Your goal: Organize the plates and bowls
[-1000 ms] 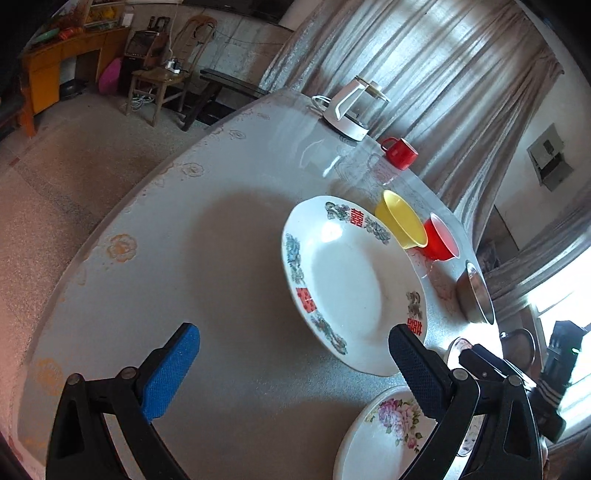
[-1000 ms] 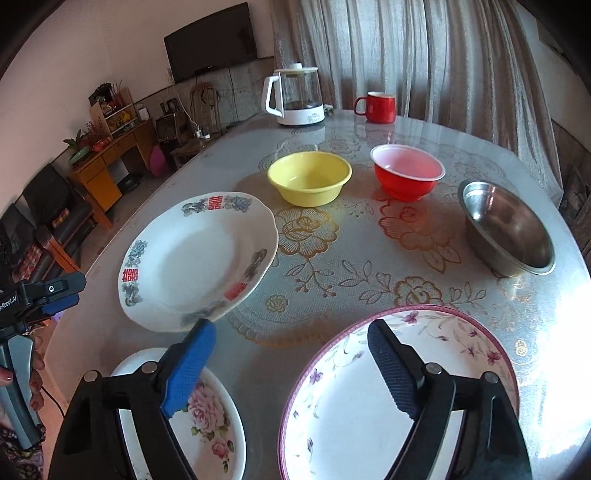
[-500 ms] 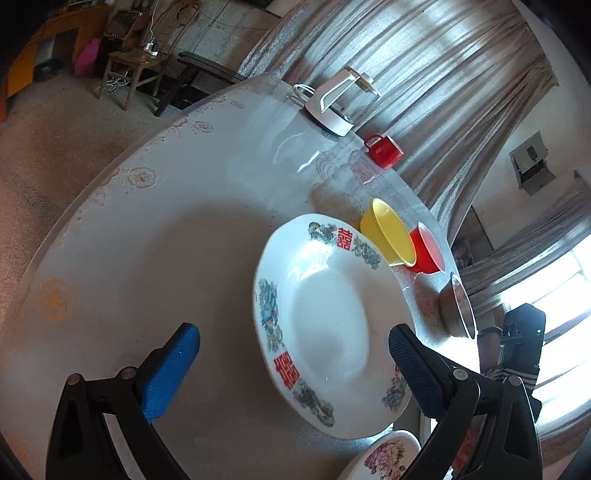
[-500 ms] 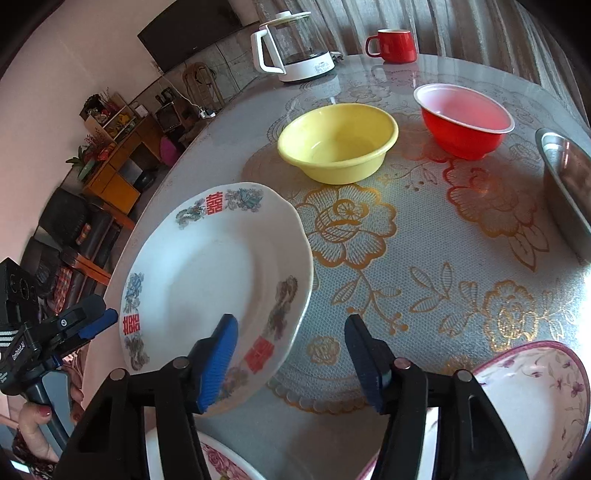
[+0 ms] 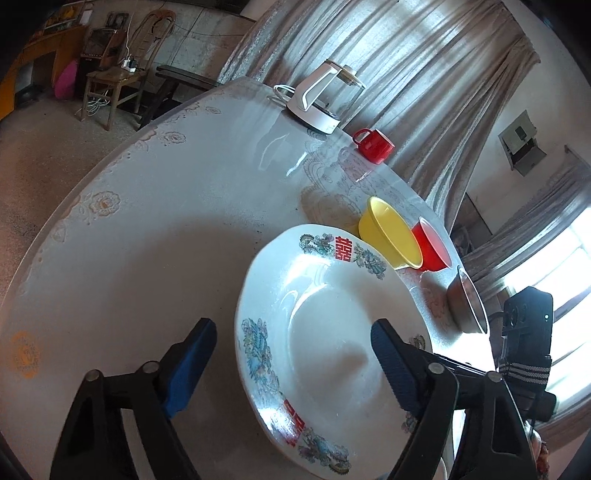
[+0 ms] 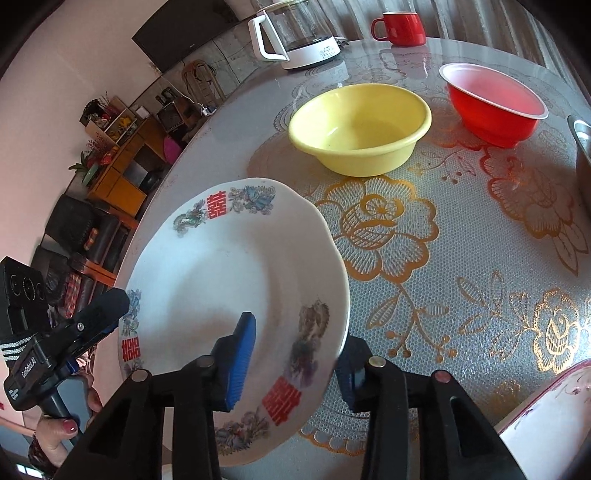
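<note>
Right wrist view: right gripper [image 6: 295,354] at lower centre, black arms with blue pads, jaws straddling the near rim of the white ceramic plate with red double-happiness characters and blue-green dragon print [image 6: 229,280], one blue pad [image 6: 242,354] over the plate's well, the other below the rim at lower right; jaws partly parted, contact with the rim impossible to confirm. Plate resting near the left edge of the round glass-topped table with gold floral lace pattern [image 6: 461,266]. Yellow plastic bowl [image 6: 360,127] upper centre, just beyond the plate; red plastic bowl [image 6: 493,103] upper right beside it, apart from it. Pink-rimmed floral plate [image 6: 546,424] at lower right corner. White-based glass kettle [image 6: 295,33] and red mug [image 6: 400,22] along the top edge. Left gripper [image 6: 85,332] visible at lower left, close to the plate's left rim.

Left wrist view: left gripper [image 5: 291,365] at bottom, jaws spread wide, one blue pad left of the plate over bare tabletop, the other above the plate's well, gripping nothing. Stainless steel bowl [image 5: 467,306] at right, past the red bowl.
</note>
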The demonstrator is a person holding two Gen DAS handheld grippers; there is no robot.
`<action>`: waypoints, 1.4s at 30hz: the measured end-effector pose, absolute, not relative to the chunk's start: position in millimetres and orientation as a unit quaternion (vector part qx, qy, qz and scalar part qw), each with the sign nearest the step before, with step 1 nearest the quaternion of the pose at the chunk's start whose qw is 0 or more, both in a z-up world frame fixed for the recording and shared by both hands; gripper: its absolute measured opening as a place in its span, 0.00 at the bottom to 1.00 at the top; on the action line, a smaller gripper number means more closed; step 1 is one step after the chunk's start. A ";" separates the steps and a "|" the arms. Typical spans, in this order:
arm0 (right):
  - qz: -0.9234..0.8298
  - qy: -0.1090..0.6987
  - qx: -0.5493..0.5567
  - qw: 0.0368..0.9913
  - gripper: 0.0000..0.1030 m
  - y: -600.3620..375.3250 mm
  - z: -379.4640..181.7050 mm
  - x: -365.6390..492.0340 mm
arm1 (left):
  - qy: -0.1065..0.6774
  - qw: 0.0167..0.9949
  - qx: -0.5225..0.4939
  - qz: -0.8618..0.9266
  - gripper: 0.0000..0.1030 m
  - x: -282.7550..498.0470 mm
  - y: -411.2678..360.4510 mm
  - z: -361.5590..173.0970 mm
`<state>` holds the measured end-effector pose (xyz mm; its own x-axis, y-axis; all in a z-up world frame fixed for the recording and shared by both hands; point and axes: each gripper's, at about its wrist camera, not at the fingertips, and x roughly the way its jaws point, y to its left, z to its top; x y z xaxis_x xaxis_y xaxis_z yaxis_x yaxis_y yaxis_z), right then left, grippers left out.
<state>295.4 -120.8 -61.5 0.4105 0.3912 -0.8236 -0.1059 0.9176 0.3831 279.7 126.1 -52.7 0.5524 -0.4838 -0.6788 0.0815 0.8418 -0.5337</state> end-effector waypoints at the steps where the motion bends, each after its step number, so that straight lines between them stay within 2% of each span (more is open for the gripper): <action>1: 0.150 0.521 0.136 0.830 0.39 -120.2 -61.0 295.4 | 0.448 0.849 -0.224 -0.166 0.77 281.8 124.9 -54.5; 4: 0.150 0.518 0.131 0.832 0.39 -119.1 -61.0 295.6 | 0.454 0.848 -0.211 -0.177 0.69 285.9 118.6 -57.8; 6: 0.151 0.514 0.118 0.836 0.39 -115.4 -61.8 294.0 | 0.456 0.849 -0.199 -0.178 0.56 288.1 116.0 -59.3; 11: 0.151 0.511 0.124 0.837 0.29 -116.6 -64.9 294.4 | 0.466 0.843 -0.192 -0.189 0.53 295.1 115.6 -60.0; 15: 0.148 0.511 0.117 0.839 0.27 -115.2 -63.3 294.7 | 0.468 0.845 -0.181 -0.187 0.40 296.7 120.3 -61.4; 22: 0.145 0.500 0.104 0.847 0.26 -112.0 -64.6 294.4 | 0.461 0.860 -0.141 -0.167 0.40 291.7 112.3 -60.2; 25: 0.147 0.493 0.109 0.851 0.25 -113.2 -66.7 291.5 | 0.451 0.876 -0.104 -0.133 0.30 287.3 106.3 -60.7; 26: 0.148 0.491 0.113 0.851 0.25 -115.9 -67.3 288.5 | 0.447 0.881 -0.093 -0.127 0.29 285.4 104.0 -61.0; 42: 0.145 0.482 0.095 0.859 0.24 -118.9 -59.7 285.4 | 0.418 0.902 -0.034 -0.097 0.32 269.8 89.5 -55.9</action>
